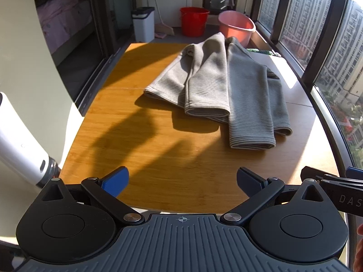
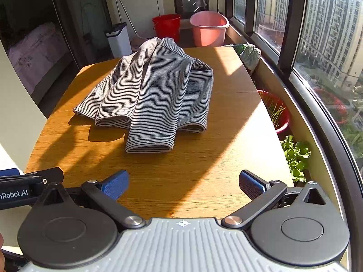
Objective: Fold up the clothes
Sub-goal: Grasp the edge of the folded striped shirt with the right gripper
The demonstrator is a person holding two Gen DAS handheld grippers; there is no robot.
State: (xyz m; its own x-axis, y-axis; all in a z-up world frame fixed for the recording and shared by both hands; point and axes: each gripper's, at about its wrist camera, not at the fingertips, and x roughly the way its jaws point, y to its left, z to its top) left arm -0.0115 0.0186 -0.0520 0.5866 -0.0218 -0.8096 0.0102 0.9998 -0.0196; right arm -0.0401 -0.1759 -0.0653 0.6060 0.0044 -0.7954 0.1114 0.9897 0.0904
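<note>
The garment [image 2: 149,90], a grey striped knit, lies on the wooden table [image 2: 204,170] toward its far half, nearer the far left corner than the window side. It is laid in long overlapping panels that run toward the cameras, each ending in a rounded doubled edge, so it looks partly folded lengthwise; a cross fold probably remains, though that is a judgement from its shape alone. The top panel reaches closest to the near edge and rides over the others, which fan out to the left and a little to the right.

Both tools hang back over the near edge of the table, well apart from the cloth. The left gripper [image 1: 182,181] is released, its blue pads spread wide with nothing between them. The right gripper [image 2: 183,182] is likewise spread and empty. They sit side by side, each showing at the margin of the other's view, which suits a two-handed reach for the near hems.

Nothing lies on the bare wood between tools and cloth, so the approach is free. Strong sun throws hard shadows across the table, which may hide the layer edges. Beyond the table stand a red bucket [image 1: 194,21], a pink basin [image 1: 236,28] and a white bin [image 1: 143,23], all on the floor and out of the way. Potted plants [image 2: 296,156] sit below the window on the right, clear of the table
</note>
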